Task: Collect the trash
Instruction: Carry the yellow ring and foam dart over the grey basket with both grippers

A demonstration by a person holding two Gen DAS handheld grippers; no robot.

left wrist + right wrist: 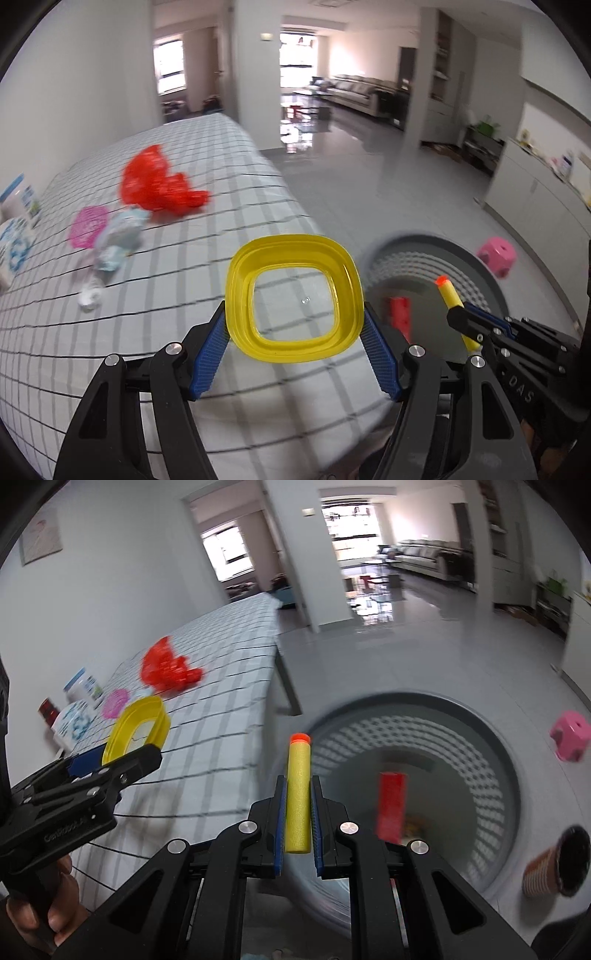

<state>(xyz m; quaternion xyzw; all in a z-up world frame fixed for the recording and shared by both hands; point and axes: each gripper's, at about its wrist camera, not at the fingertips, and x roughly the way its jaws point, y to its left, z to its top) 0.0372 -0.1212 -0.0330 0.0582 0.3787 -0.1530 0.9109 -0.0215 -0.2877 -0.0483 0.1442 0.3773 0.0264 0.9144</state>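
Carrying step: left gripper grasps a yellow lid, right gripper clenches a foam dart; next, drop both into the bin at two o'clock.

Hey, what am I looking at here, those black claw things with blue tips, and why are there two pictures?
No robot here: a person holds two hand-held grippers, each carrying a wide-angle camera that looks along its fingers. One picture is from the left gripper, which grips a yellow plastic container. The other is from the right gripper, shut on a yellow foam dart. Beside a table with a checked cloth stands a grey basket with a red item inside. On the cloth lie a red bag, a pink piece and wrappers.
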